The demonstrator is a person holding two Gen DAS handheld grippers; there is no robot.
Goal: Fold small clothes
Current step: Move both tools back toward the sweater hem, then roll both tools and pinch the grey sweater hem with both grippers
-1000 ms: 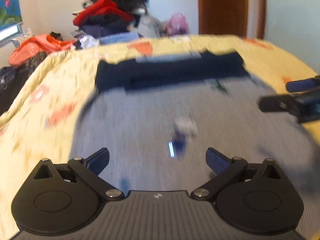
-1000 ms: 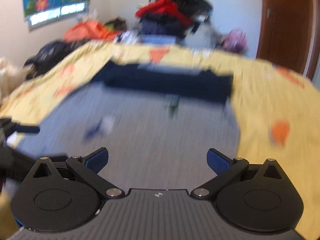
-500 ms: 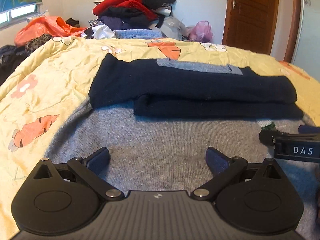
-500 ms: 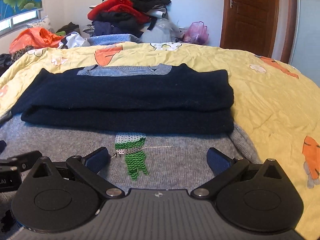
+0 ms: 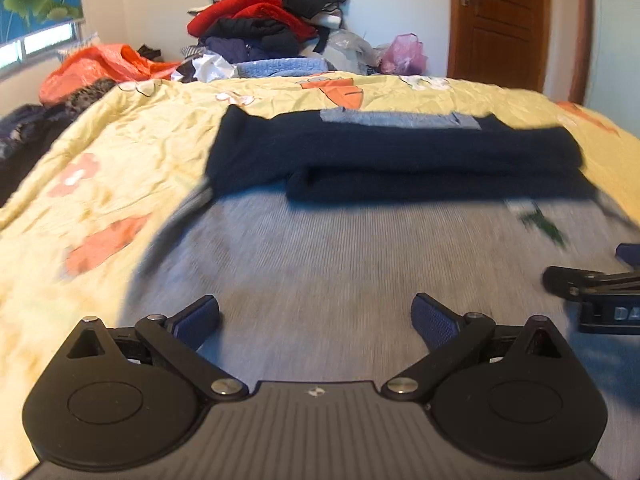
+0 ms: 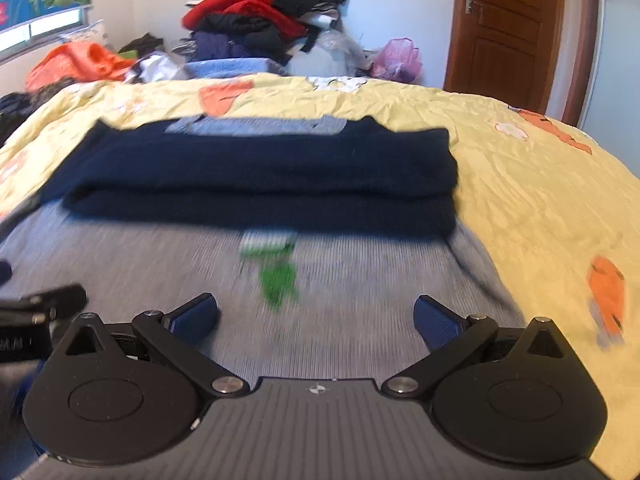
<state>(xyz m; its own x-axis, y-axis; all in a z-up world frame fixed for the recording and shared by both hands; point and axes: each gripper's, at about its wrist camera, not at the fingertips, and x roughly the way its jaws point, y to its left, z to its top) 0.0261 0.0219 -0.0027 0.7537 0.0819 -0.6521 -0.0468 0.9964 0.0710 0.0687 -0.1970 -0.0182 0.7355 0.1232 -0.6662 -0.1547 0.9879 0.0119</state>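
Sweater [image 5: 340,280]: soft, limp grey knit on bed [image 5: 120,160]; pinch hem corners. Both grippers [image 5: 316,320] [image 6: 316,320] spread, fingers empty.

The left gripper [image 5: 316,318] has a matte black body with a ribbed grey centre plate bearing a small emblem. Two rounded black housings flank that plate, each with a recessed disc and a triangular cut-out. Silver screws pin the black linkage arms, which end in blue textured pads [image 5: 430,320]. The right gripper [image 6: 316,318] looks the same; white lettering marks its side.
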